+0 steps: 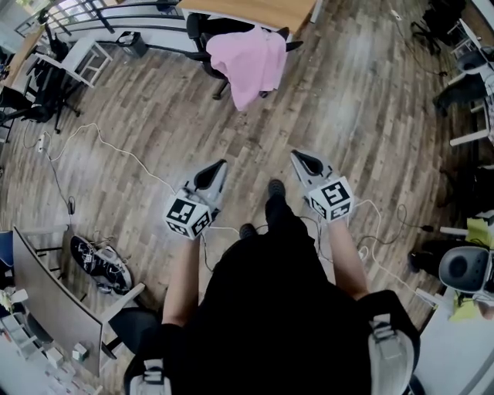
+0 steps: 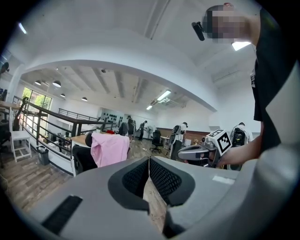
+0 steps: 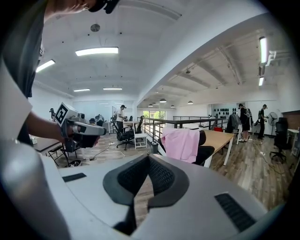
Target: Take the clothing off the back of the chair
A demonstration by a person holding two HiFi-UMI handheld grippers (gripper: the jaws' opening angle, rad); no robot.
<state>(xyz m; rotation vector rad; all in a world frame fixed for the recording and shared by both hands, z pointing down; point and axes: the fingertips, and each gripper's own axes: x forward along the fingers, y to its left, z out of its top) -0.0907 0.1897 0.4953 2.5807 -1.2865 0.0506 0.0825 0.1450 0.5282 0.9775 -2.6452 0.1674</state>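
A pink garment (image 1: 248,60) hangs over the back of a black office chair (image 1: 202,31) at a wooden desk, far ahead of me. It also shows as the pink garment (image 2: 109,147) in the left gripper view and the pink garment (image 3: 180,144) in the right gripper view. My left gripper (image 1: 222,164) and right gripper (image 1: 295,156) are held out side by side over the wood floor, well short of the chair. Both are shut with nothing between the jaws. The left gripper (image 2: 149,159) and right gripper (image 3: 149,156) each point toward the chair.
A wooden desk (image 1: 255,9) stands behind the chair, with a black railing (image 1: 100,23) to its left. White cables (image 1: 108,146) run over the floor at left and right. Black shoes (image 1: 99,264) lie at lower left. Other chairs (image 1: 463,85) and desks line the right side.
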